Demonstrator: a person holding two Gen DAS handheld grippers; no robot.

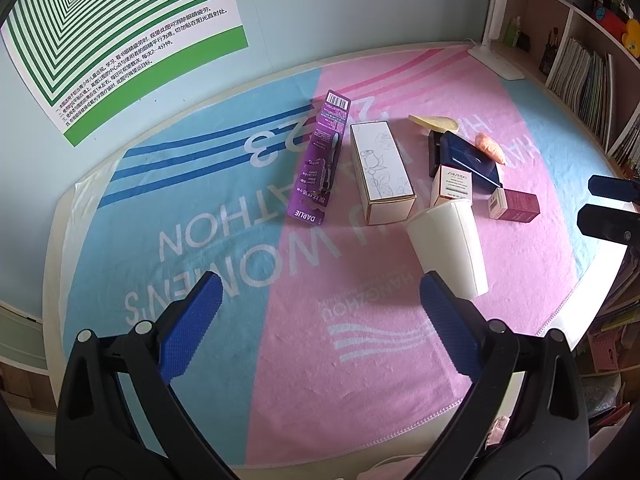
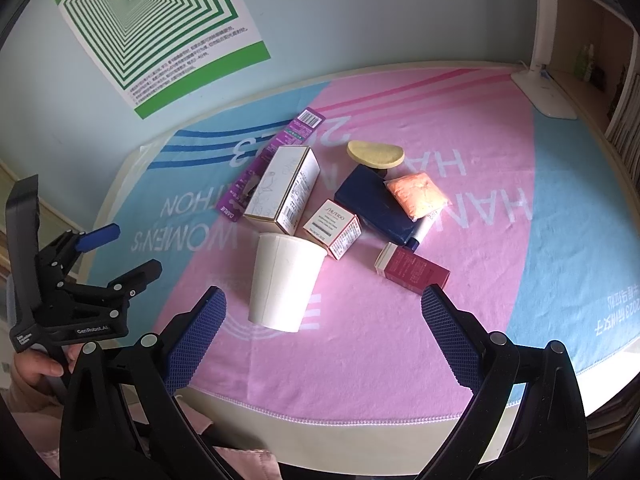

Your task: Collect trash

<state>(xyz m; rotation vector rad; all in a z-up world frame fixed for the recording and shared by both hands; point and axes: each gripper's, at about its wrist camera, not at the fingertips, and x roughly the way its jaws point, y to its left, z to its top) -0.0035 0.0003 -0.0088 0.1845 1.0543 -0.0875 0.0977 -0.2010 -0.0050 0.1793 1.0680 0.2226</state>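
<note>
A white paper cup (image 1: 448, 246) (image 2: 282, 282) stands upright at the front of a pile on a pink and blue towel (image 1: 340, 320). Behind it lie a purple toothbrush pack (image 1: 320, 160) (image 2: 266, 164), a white rose-print box (image 1: 380, 170) (image 2: 284, 190), a small white Shiseido box (image 1: 452, 184) (image 2: 334, 228), a dark blue case (image 1: 468, 158) (image 2: 376, 204), a maroon box (image 1: 516, 204) (image 2: 412, 270), an orange packet (image 1: 490, 148) (image 2: 416, 194) and a yellow pad (image 1: 434, 123) (image 2: 376, 154). My left gripper (image 1: 320, 312) is open and empty, just left of the cup. My right gripper (image 2: 324, 320) is open and empty, just in front of the cup.
A white desk lamp base (image 1: 496, 60) (image 2: 544, 94) stands at the back right of the towel. Bookshelves (image 1: 580, 76) line the right side. A green striped poster (image 1: 116, 32) hangs on the wall behind. The left gripper also shows at the left of the right wrist view (image 2: 120, 252).
</note>
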